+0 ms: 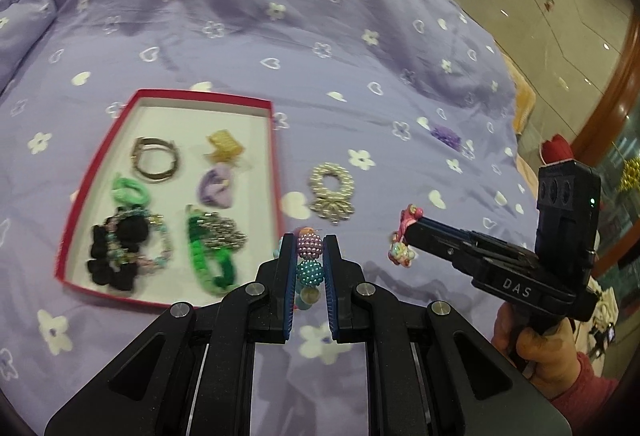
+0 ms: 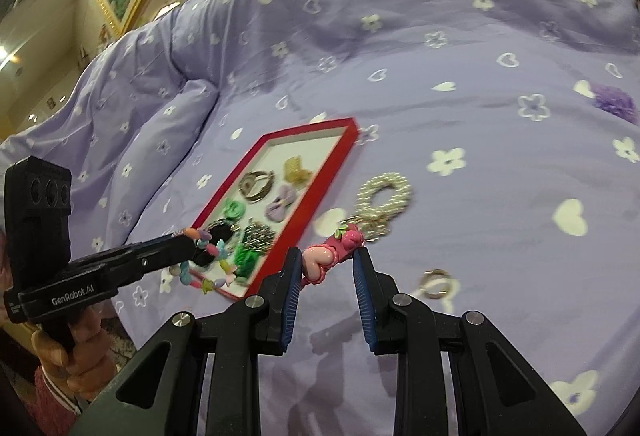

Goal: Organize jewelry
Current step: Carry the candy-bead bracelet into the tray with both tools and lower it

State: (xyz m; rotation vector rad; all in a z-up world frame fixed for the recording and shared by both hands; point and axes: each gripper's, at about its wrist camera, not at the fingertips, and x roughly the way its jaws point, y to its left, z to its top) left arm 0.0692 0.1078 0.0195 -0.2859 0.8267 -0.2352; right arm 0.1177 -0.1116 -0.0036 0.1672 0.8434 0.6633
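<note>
Pearly beaded bracelet [image 1: 309,261], glossy pink clip [image 2: 333,254]

The box [image 1: 276,172] lies on the bedspread [image 1: 360,36], holding bangles [image 1: 156,160], clips and chains. Just right of it — on the cloth — rests a pearl ring [image 1: 331,188]; farther right, a flower piece [image 1: 445,134].

Two wrist fisheyes, angled down along the tongs, close over the bedspread [image 1: 360,36], sharing the red tray [image 1: 276,156].
</note>
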